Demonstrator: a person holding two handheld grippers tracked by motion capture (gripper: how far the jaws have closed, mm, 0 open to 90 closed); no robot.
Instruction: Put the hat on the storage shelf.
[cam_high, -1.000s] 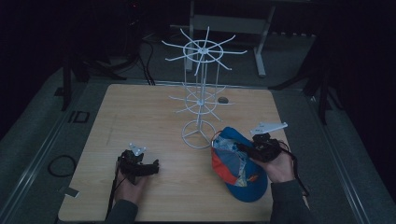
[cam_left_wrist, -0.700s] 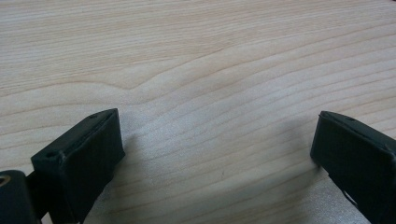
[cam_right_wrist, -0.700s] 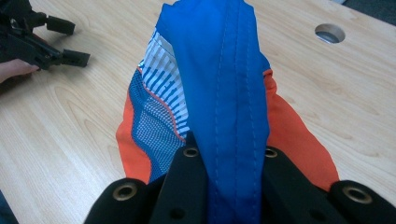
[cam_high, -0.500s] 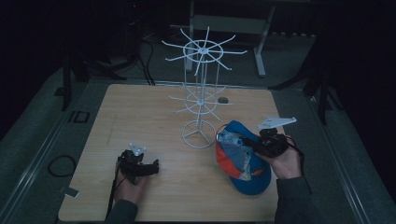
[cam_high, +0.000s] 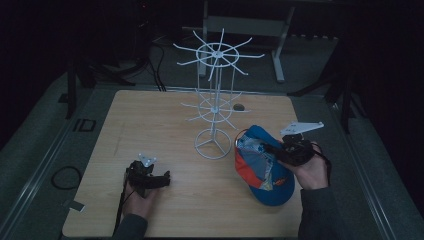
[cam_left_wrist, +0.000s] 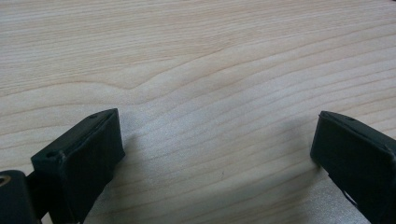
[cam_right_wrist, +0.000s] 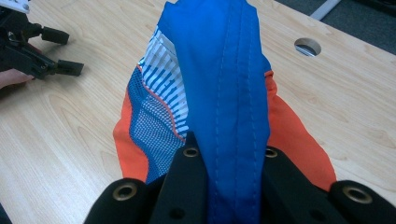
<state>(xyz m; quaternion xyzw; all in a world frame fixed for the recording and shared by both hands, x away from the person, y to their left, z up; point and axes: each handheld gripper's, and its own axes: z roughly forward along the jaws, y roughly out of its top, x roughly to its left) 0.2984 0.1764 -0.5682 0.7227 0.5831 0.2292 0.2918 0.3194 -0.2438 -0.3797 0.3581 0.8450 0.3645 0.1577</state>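
A blue and orange cap (cam_high: 261, 169) lies to the right of a white wire rack (cam_high: 215, 102) on the wooden table (cam_high: 150, 125). My right gripper (cam_high: 270, 149) is shut on a fold of the cap's blue cloth, and the part it grips is lifted. In the right gripper view the cap (cam_right_wrist: 219, 84) rises between the closed jaws of the right gripper (cam_right_wrist: 229, 154). My left gripper (cam_high: 161, 179) rests low at the table's front left. It stands open over bare wood in the left gripper view (cam_left_wrist: 215, 144). The left gripper (cam_right_wrist: 63, 51) is also visible in the right gripper view.
The rack's round base (cam_high: 212, 145) stands just left of the cap, and its wire arms spread overhead. A round cable hole (cam_high: 239, 107) sits behind the rack. Dark floor and table legs (cam_high: 280, 45) lie beyond the far edge.
My right gripper has moved a little up and away from the person with the cap, pulling its cloth higher. The left gripper has stayed still.
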